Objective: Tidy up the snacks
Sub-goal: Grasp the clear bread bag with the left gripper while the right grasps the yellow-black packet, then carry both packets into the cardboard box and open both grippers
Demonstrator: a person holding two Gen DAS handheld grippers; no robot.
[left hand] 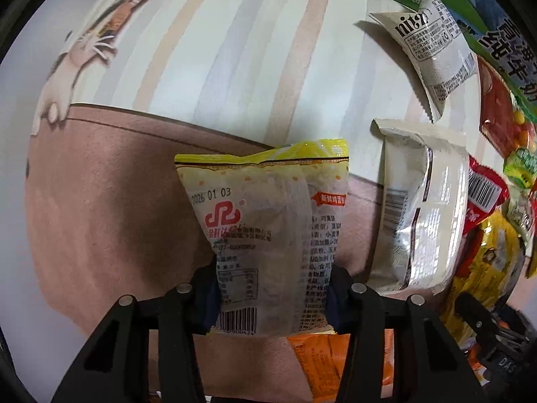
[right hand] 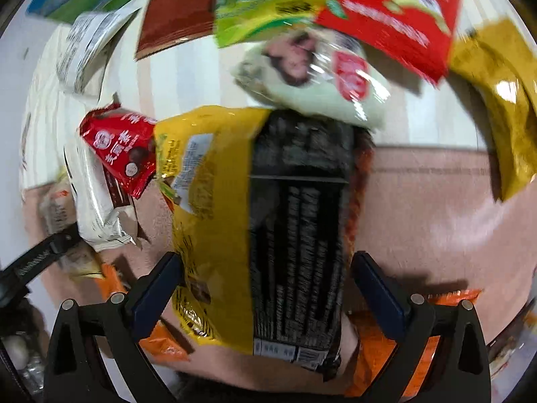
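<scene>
The left gripper (left hand: 273, 288) pinches a yellow-edged cake packet (left hand: 265, 221) above the striped cloth (left hand: 218, 50). To its right lie a white pouch (left hand: 419, 221), a small white sachet (left hand: 433, 50) and red wrappers, crowded together. The right gripper (right hand: 266, 285) hangs spread wide over a black-and-yellow bag (right hand: 268, 221), its pads clear of the bag's sides; a red packet (right hand: 124, 147) sits at left, a pale green packet (right hand: 319, 80) overlaps the bag's far end.

left wrist: you look straight down, close over the striped cloth (left hand: 235, 33)
right wrist: steeply down, close
shared: white packet (left hand: 419, 215) (right hand: 97, 201)
</scene>
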